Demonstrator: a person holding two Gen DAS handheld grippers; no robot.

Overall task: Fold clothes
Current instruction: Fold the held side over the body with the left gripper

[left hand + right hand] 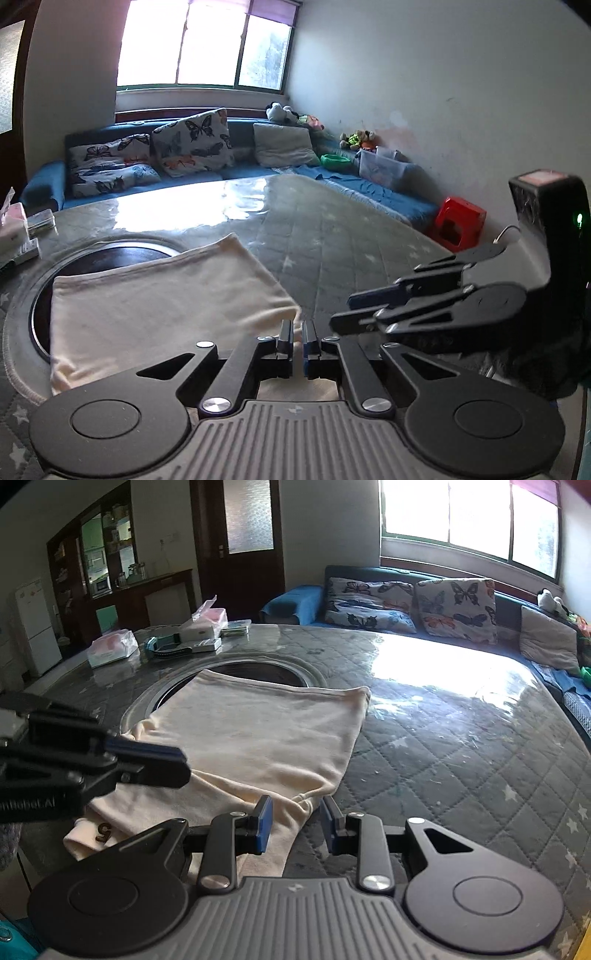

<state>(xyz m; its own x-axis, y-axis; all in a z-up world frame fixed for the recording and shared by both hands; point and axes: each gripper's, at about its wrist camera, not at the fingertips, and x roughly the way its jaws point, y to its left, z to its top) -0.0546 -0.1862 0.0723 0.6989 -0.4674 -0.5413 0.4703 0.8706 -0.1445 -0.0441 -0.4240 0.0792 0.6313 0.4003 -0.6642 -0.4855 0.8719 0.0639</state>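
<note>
Garment (pixel 258 738) edge lies near open quilted table (pixel 461 775).

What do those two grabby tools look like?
Both are black. The left tool and right tool each have two flat linkage arms with silver rivets, round discs either side, a grey ribbed body, and blue pads on the fingertips. The right one carries a boxy block with a green light. White lettering marks the left one's side.

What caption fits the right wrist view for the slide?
Right gripper open at the near corner of a folded cream garment on the quilted table; left gripper alongside.
</note>
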